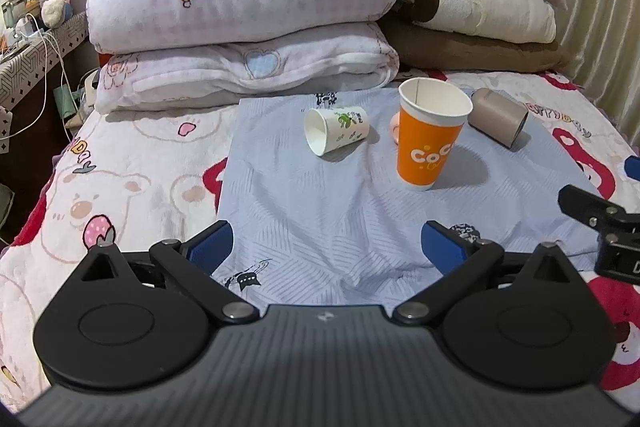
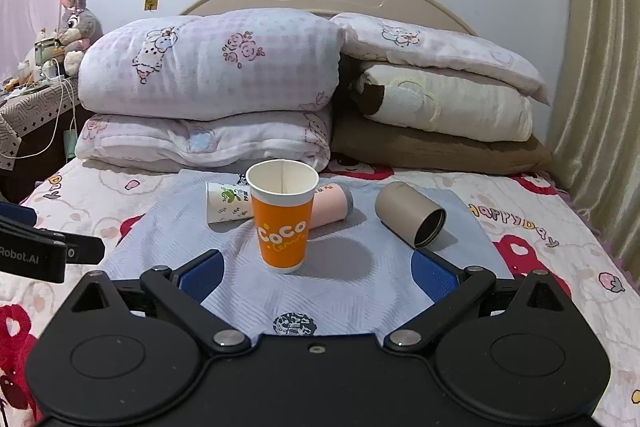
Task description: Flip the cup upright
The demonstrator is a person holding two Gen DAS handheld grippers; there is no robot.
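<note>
Orange cup [image 2: 283, 217] stands upright; only the right view shows the pink cup [image 2: 332, 207] clearly; both grippers' jaws gape empty.

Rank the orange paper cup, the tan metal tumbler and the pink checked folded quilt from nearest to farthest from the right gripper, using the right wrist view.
1. Orange paper cup: upright, just ahead of the right gripper.
2. Tan metal tumbler: lying on its side, further back, right.
3. Pink checked folded quilt: stacked at the headboard, left.

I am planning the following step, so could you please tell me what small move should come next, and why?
Probably advance the left hand-held gripper, open and empty, toward the white paper cup. That cup lies on its side on the blue cloth, while the orange cup already stands upright.
</note>
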